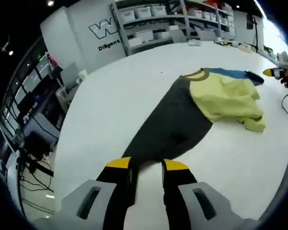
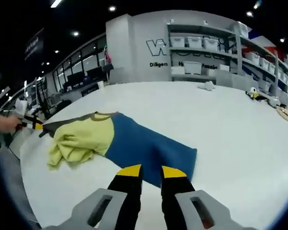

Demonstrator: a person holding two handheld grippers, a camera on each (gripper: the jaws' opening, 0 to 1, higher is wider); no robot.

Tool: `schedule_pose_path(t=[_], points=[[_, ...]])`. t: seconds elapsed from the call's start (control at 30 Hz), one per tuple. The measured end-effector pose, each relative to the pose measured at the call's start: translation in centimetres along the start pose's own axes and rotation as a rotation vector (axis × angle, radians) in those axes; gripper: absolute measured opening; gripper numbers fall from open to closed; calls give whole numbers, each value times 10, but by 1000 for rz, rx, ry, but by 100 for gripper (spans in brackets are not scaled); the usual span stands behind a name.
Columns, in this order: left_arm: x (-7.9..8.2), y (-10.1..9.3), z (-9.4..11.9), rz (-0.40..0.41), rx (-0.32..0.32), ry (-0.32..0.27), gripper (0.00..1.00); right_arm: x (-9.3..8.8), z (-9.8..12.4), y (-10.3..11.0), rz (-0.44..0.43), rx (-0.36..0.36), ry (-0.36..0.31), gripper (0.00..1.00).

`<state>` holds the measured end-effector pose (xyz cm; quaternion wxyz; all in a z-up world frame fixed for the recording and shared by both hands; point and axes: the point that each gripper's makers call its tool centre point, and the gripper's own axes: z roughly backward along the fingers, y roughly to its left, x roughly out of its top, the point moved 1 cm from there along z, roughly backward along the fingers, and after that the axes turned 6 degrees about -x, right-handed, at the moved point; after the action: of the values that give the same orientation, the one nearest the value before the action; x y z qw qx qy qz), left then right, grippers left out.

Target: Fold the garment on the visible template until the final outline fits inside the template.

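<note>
While the left gripper (image 1: pixel 147 165) hovers at lower centre with fingers spread over the dark end of the garment (image 1: pixel 196 108), the right gripper (image 2: pixel 151 171), fingers also spread, sits at the blue end mid-frame on the white tabletop (image 2: pixel 230 120). Folding looks barely begun; next, each must pinch its edge.

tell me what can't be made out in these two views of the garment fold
- Template outline: no marking can be made out on the white table in either view.
- Garment underside: hidden beneath the bunched yellow part.
- Left tool: its tips overlap the dark panel; whether cloth sits between them is unclear.
- Right tool: same doubt at the blue panel edge.
- Wall lettering: partly covered by shelves.
</note>
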<state>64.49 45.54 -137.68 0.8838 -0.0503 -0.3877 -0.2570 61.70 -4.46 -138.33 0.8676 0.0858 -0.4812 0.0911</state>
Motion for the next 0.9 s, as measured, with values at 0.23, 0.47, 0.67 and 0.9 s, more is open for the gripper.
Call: schedule_pose_path(t=[0.23, 0.47, 0.67, 0.9], points=[[10, -89, -17, -74, -208, -18, 32, -9, -16, 75, 161, 217, 32, 17], [12, -168, -30, -132, -370, -12, 43, -30, -28, 137, 331, 413, 86, 34], [12, -211, -43, -141, -456, -8, 43, -32, -35, 161, 422, 465, 88, 36], [9, -214, -57, -102, -459, 12, 43, -29, -50, 160, 475, 447, 89, 37]])
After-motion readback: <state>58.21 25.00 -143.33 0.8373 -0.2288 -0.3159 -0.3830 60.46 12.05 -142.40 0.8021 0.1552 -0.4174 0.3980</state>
